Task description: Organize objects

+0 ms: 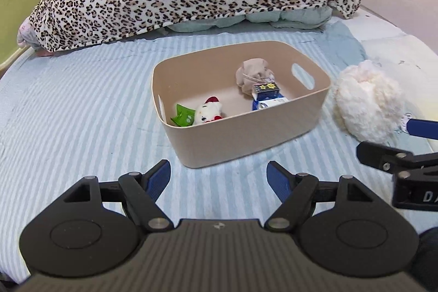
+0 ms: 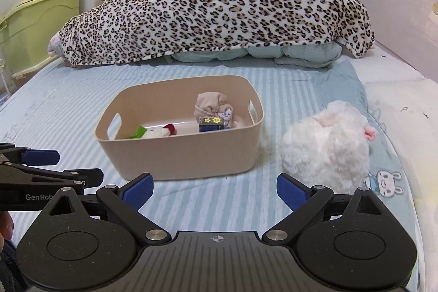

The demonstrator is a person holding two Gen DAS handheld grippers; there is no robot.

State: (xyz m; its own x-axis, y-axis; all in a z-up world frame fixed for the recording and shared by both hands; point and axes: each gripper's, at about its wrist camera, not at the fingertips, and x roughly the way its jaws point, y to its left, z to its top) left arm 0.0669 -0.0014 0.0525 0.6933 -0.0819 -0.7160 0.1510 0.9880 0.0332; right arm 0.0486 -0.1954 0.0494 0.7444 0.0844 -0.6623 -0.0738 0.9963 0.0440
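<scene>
Striped bed [image 1: 82, 106]: both grippers' jaws spread; only the right view shows the plush's [image 2: 325, 147] pink ear.

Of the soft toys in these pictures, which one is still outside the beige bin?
The big white fluffy toy, lying on the striped sheet beside the bin; the small white-and-red one lies inside.

Bin mouth: beige storage bin [image 2: 180, 155] open-topped, bare floor mid-bin.
Right of bin: white plush toy [image 2: 325, 147] close beside it.
Behind: leopard-print blanket [image 2: 213, 10] heap.
Front: striped bedsheet [image 1: 82, 111] bare.
</scene>
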